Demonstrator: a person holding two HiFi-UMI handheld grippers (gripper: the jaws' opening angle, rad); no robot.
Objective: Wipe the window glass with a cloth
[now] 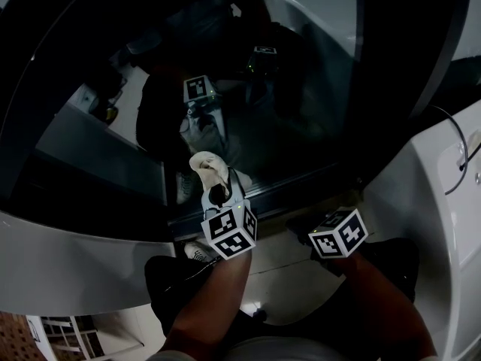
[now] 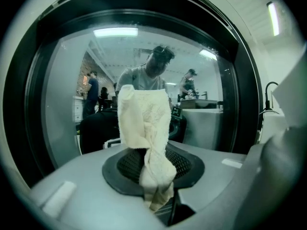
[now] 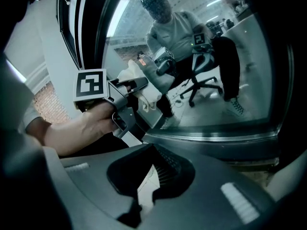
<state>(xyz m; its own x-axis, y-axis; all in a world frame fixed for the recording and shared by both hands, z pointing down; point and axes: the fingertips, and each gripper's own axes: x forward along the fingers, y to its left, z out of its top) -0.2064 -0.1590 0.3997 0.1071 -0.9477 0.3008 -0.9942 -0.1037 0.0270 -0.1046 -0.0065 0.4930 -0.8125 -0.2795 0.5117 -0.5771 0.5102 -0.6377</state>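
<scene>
I read left gripper (image 1: 219, 194) clenched on cloth (image 2: 144, 128). Cloth bunched upright, its top up at lower part of window glass (image 1: 293, 104). Right gripper (image 3: 144, 188) just below glass's bottom edge, jaws slightly parted, nothing between.

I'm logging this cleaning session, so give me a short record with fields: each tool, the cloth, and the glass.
left tool: shut on the cloth, held up in front of the window glass
right tool: beside the left tool, jaws slightly apart, nothing between them
cloth: cream, bunched, standing up out of the left tool
window glass: dark and reflective
contact: cloth is at the lower part of the glass; cannot tell whether it touches
</scene>
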